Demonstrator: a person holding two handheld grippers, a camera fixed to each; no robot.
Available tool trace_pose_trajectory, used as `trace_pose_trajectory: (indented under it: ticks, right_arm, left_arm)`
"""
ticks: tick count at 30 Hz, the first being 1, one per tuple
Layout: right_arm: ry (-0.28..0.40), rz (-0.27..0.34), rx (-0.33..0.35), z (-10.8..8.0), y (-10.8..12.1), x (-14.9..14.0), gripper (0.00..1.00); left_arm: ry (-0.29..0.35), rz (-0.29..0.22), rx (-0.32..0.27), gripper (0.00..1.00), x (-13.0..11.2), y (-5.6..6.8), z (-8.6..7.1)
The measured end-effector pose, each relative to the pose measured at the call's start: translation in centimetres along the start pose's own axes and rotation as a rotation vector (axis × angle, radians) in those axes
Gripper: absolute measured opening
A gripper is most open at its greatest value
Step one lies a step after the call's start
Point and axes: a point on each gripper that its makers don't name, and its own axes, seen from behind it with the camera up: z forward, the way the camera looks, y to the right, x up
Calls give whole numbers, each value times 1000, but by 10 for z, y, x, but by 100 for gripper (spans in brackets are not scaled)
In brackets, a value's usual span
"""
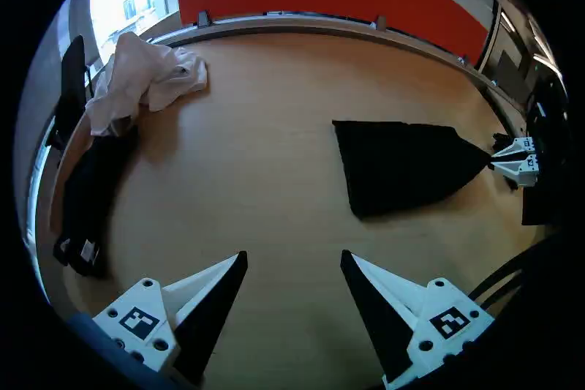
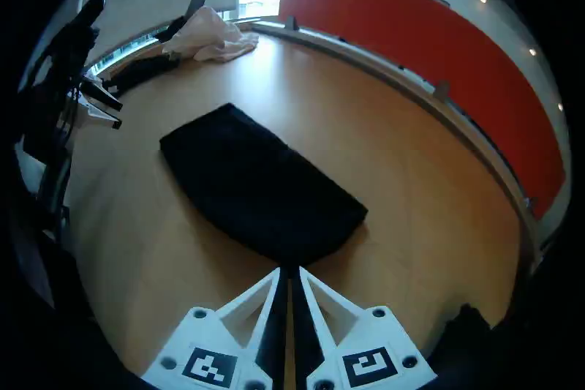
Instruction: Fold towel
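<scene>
my right claw (image 2: 289,271) pinches the near end of the towel (image 2: 256,178), long axis running straight away; my left claw (image 1: 292,254) hangs spread, well apart.

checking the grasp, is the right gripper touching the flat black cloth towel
Touching. The left gripper view shows the flat black cloth towel drawn to a point, pinched between the fingers of the white right gripper.

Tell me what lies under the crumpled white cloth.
The white cloth lies on the wooden table, one end draped over a black item that stretches along the edge. How far that item runs underneath is covered.
</scene>
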Motion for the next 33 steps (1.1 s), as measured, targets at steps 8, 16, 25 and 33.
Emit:
trace_pose_trajectory:
  ticks: [8,16,25,33]
  right_arm:
    - [76,-60,-62,-28,21,44,7]
    - [98,-97,-104,-51,40,59,7]
    - [105,-106,-126,-67,49,61,7]
    - [110,-115,-117,-68,45,63,7]
  left_arm:
    - [15,4,-9,95,10,6,-2]
    - [28,8,-15,95,16,10,-5]
    - [37,10,-19,95,20,12,-8]
    - [37,9,-21,94,20,13,-8]
